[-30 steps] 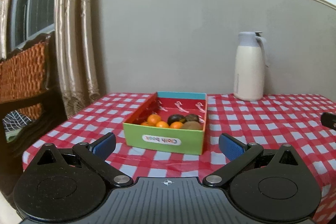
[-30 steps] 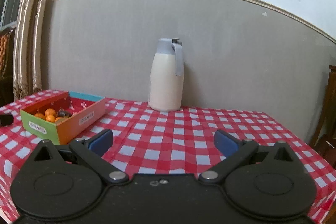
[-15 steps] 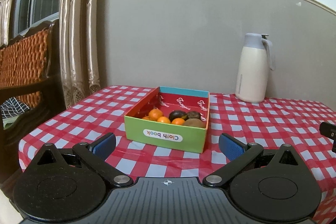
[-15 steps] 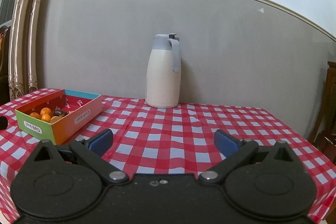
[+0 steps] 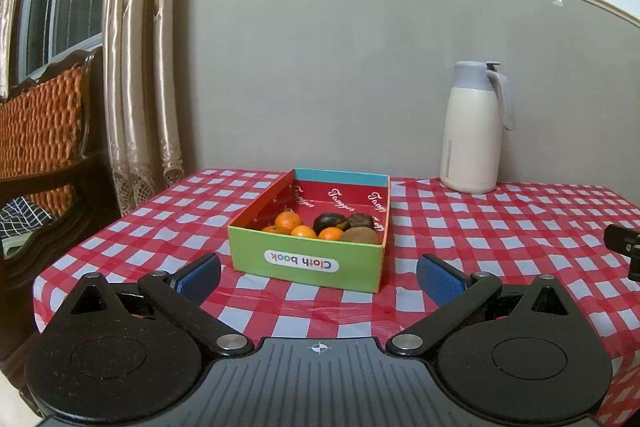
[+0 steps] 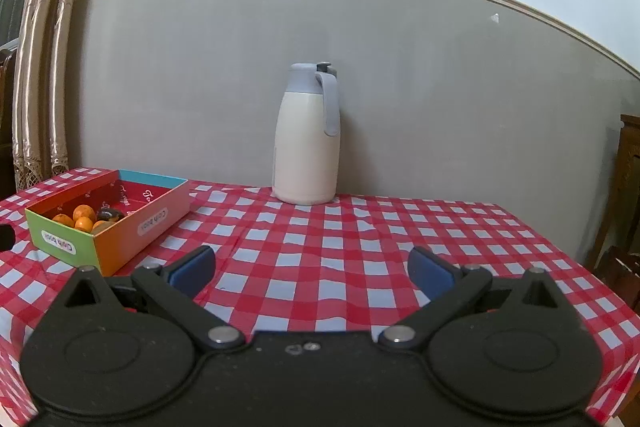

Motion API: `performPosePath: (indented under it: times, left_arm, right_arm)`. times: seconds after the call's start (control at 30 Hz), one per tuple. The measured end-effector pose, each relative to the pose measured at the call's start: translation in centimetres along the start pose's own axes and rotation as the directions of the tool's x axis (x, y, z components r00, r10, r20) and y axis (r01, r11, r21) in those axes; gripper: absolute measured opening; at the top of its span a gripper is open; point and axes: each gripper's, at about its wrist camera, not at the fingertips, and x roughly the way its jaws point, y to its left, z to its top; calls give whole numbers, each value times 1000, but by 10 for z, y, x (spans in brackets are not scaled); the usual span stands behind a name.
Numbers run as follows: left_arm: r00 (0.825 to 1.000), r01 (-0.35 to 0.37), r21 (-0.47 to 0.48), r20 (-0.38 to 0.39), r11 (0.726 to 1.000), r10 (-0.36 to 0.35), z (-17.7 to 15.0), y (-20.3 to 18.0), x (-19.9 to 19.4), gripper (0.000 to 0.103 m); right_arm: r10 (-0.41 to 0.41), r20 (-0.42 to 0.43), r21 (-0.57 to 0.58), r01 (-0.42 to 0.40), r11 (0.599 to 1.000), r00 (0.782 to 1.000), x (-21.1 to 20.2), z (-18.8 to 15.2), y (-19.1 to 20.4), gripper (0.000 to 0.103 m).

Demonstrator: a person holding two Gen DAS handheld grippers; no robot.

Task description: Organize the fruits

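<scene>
As box [image 5: 306,261] runs lengthwise toward wall | 2 claws gape: left claw [image 5: 319,274], right claw [image 6: 312,269]

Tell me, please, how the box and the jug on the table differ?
The box is low, open-topped and multicoloured; the jug is tall, lidded and cream with a grey top. The box holds fruit; the jug's contents are hidden. The box sits nearer the left gripper; the jug stands by the wall. Both rest on the checked tablecloth.

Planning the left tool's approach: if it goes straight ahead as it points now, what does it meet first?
Probably the green front wall of the fruit box, which sits centred between the open left tool fingers; depth is uncertain.
</scene>
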Motion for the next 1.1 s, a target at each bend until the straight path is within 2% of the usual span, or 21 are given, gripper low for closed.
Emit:
performPosePath:
  times: [1.1]
  left_arm:
    - [1000,9,6,13,1000,-9,1,0,-1,103]
  right_arm:
    - [1,-3,-3,-1,1000,1000,1,0,-1,103]
